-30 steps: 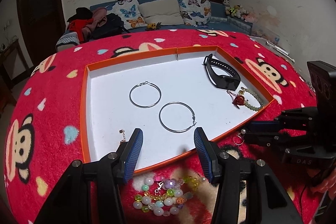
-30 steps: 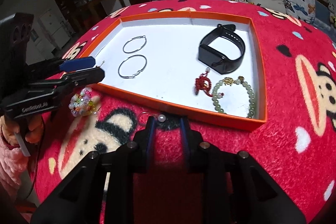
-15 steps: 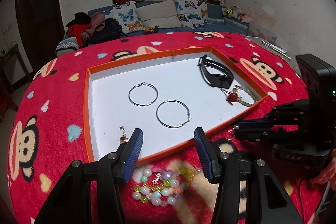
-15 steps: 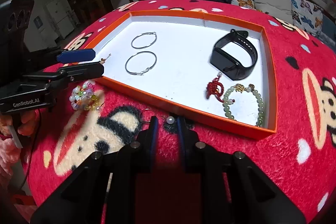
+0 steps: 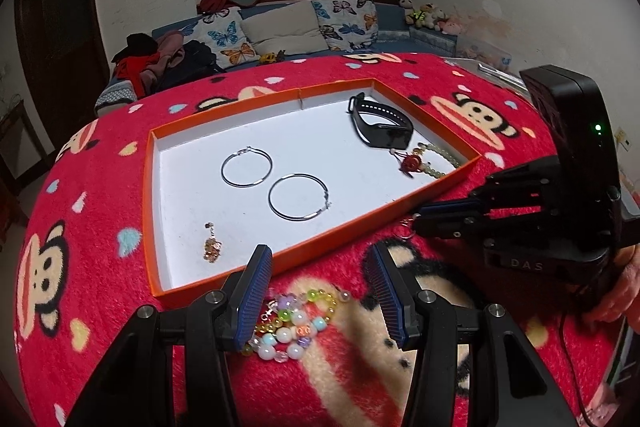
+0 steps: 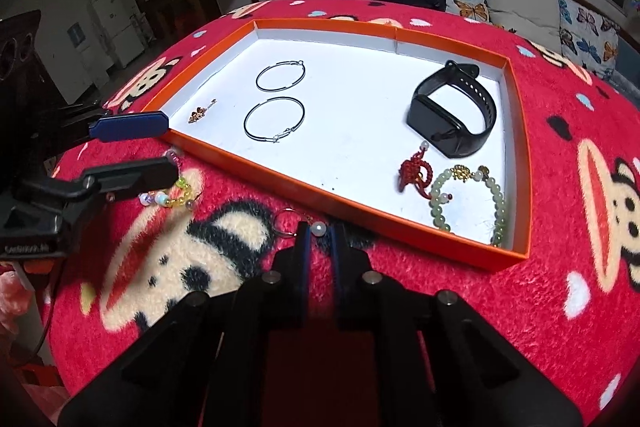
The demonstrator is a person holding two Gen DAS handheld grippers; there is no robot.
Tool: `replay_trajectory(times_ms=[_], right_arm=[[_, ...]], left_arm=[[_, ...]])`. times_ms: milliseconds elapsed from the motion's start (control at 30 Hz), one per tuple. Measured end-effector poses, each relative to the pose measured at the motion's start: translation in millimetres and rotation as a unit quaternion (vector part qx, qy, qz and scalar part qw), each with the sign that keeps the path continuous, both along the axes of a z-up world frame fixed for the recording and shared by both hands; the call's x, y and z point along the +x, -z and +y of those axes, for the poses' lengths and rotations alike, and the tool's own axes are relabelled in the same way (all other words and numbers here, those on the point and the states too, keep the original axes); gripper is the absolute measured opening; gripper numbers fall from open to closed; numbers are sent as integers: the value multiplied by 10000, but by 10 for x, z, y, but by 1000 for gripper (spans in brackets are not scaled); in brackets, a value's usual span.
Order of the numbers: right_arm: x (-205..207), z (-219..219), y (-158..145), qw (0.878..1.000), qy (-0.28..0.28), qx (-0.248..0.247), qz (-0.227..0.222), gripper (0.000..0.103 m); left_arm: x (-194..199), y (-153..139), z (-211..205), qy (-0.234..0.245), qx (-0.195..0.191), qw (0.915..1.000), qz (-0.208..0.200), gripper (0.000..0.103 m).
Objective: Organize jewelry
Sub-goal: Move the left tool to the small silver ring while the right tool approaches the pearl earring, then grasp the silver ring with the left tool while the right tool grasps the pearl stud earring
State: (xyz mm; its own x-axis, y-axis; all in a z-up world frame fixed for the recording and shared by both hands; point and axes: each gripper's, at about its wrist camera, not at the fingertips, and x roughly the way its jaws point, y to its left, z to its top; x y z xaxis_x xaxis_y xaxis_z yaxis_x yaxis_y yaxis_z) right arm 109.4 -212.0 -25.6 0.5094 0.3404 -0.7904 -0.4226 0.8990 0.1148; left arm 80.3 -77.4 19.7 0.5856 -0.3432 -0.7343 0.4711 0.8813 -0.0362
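The right claw [image 6: 319, 231] has its jaws pinched nearly together on a small pearl earring [image 6: 318, 228], whose thin wire ring [image 6: 285, 223] lies on the plush red blanket [image 6: 440, 307] just outside the orange-rimmed tray [image 6: 520, 163]; gripping the bead gives the pads something solid, where the wire would likely slip. The left claw [image 5: 318, 293] hangs open and empty above the glassy multicoloured bead bracelet [image 5: 288, 323], probably the next pickup. On the tray's smooth white floor pieces sit grouped by kind: two slim metal hoop earrings [image 6: 275, 119], a small dangle earring [image 6: 200, 113], a matte black smartwatch [image 6: 452, 123], a jade bead bracelet [image 6: 472, 203] with a red knot charm [image 6: 414, 173].
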Motion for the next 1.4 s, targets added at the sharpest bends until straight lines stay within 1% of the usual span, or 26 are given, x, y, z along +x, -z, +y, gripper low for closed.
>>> replay_trajectory(times_ms=[33, 67, 167, 333, 467, 567, 667, 700, 800, 967, 1067, 1167, 1333, 1400], right_arm=[[1, 10, 0, 10000, -21, -19, -13, 13], [9, 15, 0, 10000, -30, -31, -20, 10], [6, 12, -5, 10000, -17, -32, -25, 8], [-43, -37, -23, 10000, 33, 45, -3, 8], [-77, -99, -35, 9999, 124, 102, 37, 8], [-105, -146, -45, 9998, 185, 101, 43, 8], [-138, -211, -63, 9996, 255, 147, 37, 8], [-141, -223, -65, 9995, 269, 144, 28, 8], [-154, -273, -71, 9993, 326, 179, 26, 8], [-155, -304, -57, 9989, 384, 247, 51, 8], [-157, -311, -61, 9988, 399, 264, 55, 8], [-176, -317, -64, 9988, 410, 266, 43, 8], [-200, -337, -69, 9985, 462, 295, 35, 8], [-222, -346, -77, 9984, 469, 300, 25, 8]], left_arm=[[-4, 2, -5, 8, -12, 10000, 5, 54], [-15, 6, -11, 28, -39, 10000, 16, 54], [-34, 19, -54, 99, -45, 9999, 37, 54], [-47, 56, -211, 363, -87, 9993, 65, 54], [-10, 143, -422, 658, -159, 9976, 155, 54], [40, 217, -546, 776, -101, 9968, 177, 52], [130, 303, -634, 836, -97, 9961, 275, 47], [161, 324, -648, 860, -113, 9957, 331, 43], [214, 361, -679, 924, -120, 9947, 424, 42], [224, 384, -740, 955, 70, 9947, 380, 41], [227, 391, -784, 956, 185, 9947, 335, 37], [240, 390, -790, 919, 212, 9950, 323, 32], [222, 384, -810, 926, 336, 9949, 226, 19], [213, 380, -812, 922, 359, 9949, 200, 19]])
